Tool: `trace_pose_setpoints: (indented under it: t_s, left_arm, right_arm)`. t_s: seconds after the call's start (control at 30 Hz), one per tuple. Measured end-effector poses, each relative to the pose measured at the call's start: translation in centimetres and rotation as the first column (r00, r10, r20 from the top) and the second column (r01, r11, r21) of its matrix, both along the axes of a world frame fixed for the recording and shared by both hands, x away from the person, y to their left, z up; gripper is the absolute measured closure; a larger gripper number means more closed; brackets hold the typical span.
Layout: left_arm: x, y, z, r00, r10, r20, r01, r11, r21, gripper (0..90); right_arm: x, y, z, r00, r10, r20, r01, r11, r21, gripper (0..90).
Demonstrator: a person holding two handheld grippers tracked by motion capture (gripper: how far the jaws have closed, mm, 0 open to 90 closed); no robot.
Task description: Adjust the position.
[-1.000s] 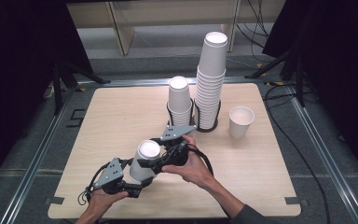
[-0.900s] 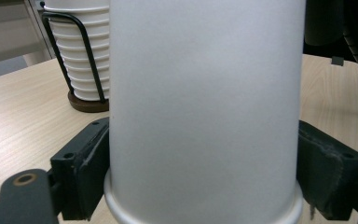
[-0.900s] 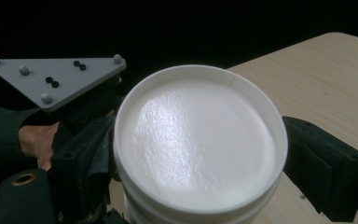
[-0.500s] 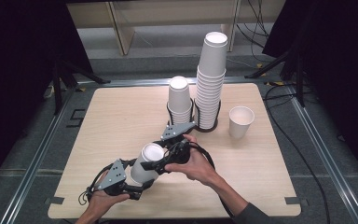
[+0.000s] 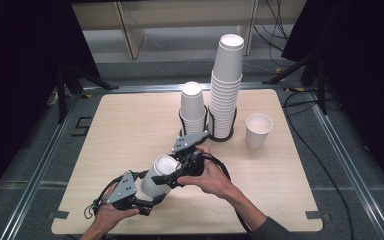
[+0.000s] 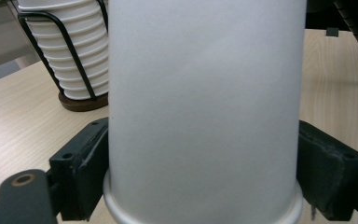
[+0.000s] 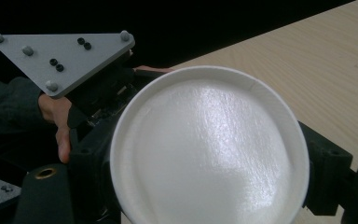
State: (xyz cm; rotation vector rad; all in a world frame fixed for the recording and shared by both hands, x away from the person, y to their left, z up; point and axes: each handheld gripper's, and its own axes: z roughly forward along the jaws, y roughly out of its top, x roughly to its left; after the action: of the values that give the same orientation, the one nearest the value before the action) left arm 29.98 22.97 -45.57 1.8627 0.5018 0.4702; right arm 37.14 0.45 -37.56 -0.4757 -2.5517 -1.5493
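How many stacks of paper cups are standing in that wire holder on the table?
2. The tall stack stands in the right side of the wire holder; the short stack stands beside it on the left. How many cups each stack holds can't be told.

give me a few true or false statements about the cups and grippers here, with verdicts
1. A paper cup is held between the left gripper and the right gripper. True.
2. The held cup stands upright on the table. False: it is tilted, off the table.
3. Two cup stacks stand in a wire holder, the tall stack to the right of the short stack. True.
4. The single cup right of the holder lies on its side. False: it stands upright, mouth up.
5. The left gripper is open with nothing in it. False: its jaws press the held cup's sides.
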Motion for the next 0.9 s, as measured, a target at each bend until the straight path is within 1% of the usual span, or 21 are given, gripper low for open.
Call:
trace_pose_setpoints:
  t_s: [0.07, 0.1, 0.13, 0.17, 0.2, 0.23, 0.27, 0.33, 0.37, 0.43, 0.47, 0.5, 0.53, 0.57, 0.6, 0.67, 0.7, 0.77, 0.8, 0.83, 0.9]
  left_arm:
    - [0.0, 0.0, 0.0, 1.0, 0.003, -0.004, -0.003, 0.9999, -0.013, 11.0]
    - [0.1, 0.0, -0.1, 1.0, -0.002, -0.003, 0.002, 0.9994, -0.036, 9.3]
    - [0.0, 0.0, -0.1, 1.0, 0.001, -0.006, -0.001, 0.9991, -0.042, 7.4]
    - [0.0, 0.0, -0.1, 1.0, 0.001, -0.005, -0.002, 0.9988, -0.049, 6.1]
    - [0.0, 0.0, -0.1, 1.0, 0.005, 0.003, -0.005, 0.9981, -0.061, 5.2]
    - [0.1, -0.1, -0.2, 1.0, 0.003, 0.004, -0.003, 0.9961, -0.089, 5.1]
    - [0.1, 0.1, -0.1, 1.0, 0.008, -0.005, -0.009, 0.9963, -0.086, 4.6]
    - [0.2, 0.2, -0.2, 0.9999, 0.012, 0.004, -0.012, 0.9919, -0.127, 4.4]
    - [0.2, 0.4, 0.0, 0.9998, 0.02, -0.006, -0.02, 0.9929, -0.117, 4.8]
    - [0.3, 0.5, 0.0, 0.9998, 0.018, 0.0, -0.017, 0.99, -0.14, 5.1]
    - [0.3, 0.7, 0.1, 0.9997, 0.023, -0.005, -0.023, 0.9898, -0.14, 5.7]
    - [0.3, 0.8, 0.1, 0.9996, 0.027, -0.005, -0.028, 0.989, -0.145, 6.3]
    - [0.3, 0.8, 0.2, 0.9994, 0.034, 0.003, -0.033, 0.987, -0.157, 7.8]
    - [0.3, 0.9, 0.3, 0.9994, 0.033, 0.008, -0.031, 0.9857, -0.166, 9.6]
    - [0.3, 1.0, 0.3, 0.9992, 0.041, 0.005, -0.039, 0.9827, -0.181, 11.4]
    - [0.4, 1.1, 0.4, 0.9988, 0.048, -0.004, -0.048, 0.98, -0.193, 14.6]
    - [0.4, 1.2, 0.4, 0.9987, 0.05, -0.005, -0.05, 0.979, -0.198, 14.2]
    - [0.3, 1.2, 0.5, 0.9987, 0.05, -0.008, -0.051, 0.975, -0.216, 14.5]
    - [0.3, 1.3, 0.6, 0.9989, 0.048, 0.0, -0.046, 0.9741, -0.221, 14.5]
    - [0.2, 1.3, 0.6, 0.9988, 0.048, 0.003, -0.046, 0.9708, -0.235, 14.5]
    - [0.3, 1.4, 0.7, 0.9987, 0.051, 0.004, -0.049, 0.9691, -0.242, 14.5]
  right_arm:
    - [0.1, 0.0, 0.0, 1.0, -0.001, -0.003, 0.001, 1.0, 0.011, 23.6]
    - [0.1, -0.1, 0.0, 1.0, 0.0, -0.004, 0.0, 1.0, 0.019, 23.8]
    - [0.0, -0.1, 0.1, 0.9996, -0.004, -0.029, 0.005, 1.0, 0.022, 24.0]
    - [0.0, -0.2, 0.1, 0.9992, -0.009, -0.04, 0.01, 1.0, 0.025, 24.2]
    - [0.0, -0.3, 0.2, 0.9992, -0.011, -0.04, 0.012, 1.0, 0.028, 24.3]
    - [0.1, -0.3, 0.2, 0.9999, -0.004, -0.01, 0.004, 0.999, 0.04, 24.3]
    - [0.1, -0.4, 0.2, 0.9999, -0.008, -0.014, 0.009, 0.999, 0.043, 24.4]
    - [0.3, -0.7, 0.3, 0.9998, -0.018, -0.013, 0.019, 0.998, 0.06, 24.5]
    - [0.4, -0.8, 0.4, 0.9997, -0.022, -0.012, 0.023, 0.998, 0.064, 24.5]
    - [0.5, -1.1, 0.5, 0.9992, -0.038, -0.013, 0.038, 0.997, 0.074, 24.5]
    - [0.6, -1.3, 0.6, 0.9988, -0.045, -0.017, 0.046, 0.996, 0.077, 24.6]
    - [0.8, -1.5, 0.6, 0.9986, -0.052, -0.006, 0.052, 0.995, 0.084, 24.6]
    - [0.8, -1.7, 0.7, 0.998, -0.063, -0.012, 0.063, 0.994, 0.085, 24.6]
    - [1.0, -2.0, 0.8, 0.9972, -0.075, -0.002, 0.075, 0.993, 0.096, 24.6]
    - [1.2, -2.2, 0.9, 0.9966, -0.083, -0.001, 0.082, 0.992, 0.098, 24.6]
    - [1.2, -2.7, 1.2, 0.9931, -0.11, -0.039, 0.114, 0.987, 0.114, 24.7]
    - [1.4, -2.9, 1.2, 0.9932, -0.116, -0.014, 0.117, 0.986, 0.123, 24.7]
    - [1.5, -3.2, 1.4, 0.9904, -0.131, -0.043, 0.136, 0.979, 0.15, 24.6]
    - [1.7, -3.2, 1.3, 0.9913, -0.13, -0.022, 0.132, 0.978, 0.164, 24.7]
    - [1.6, -3.3, 1.4, 0.9897, -0.132, -0.057, 0.139, 0.976, 0.166, 24.6]
    - [1.6, -3.3, 1.3, 0.9897, -0.131, -0.059, 0.139, 0.974, 0.181, 24.7]
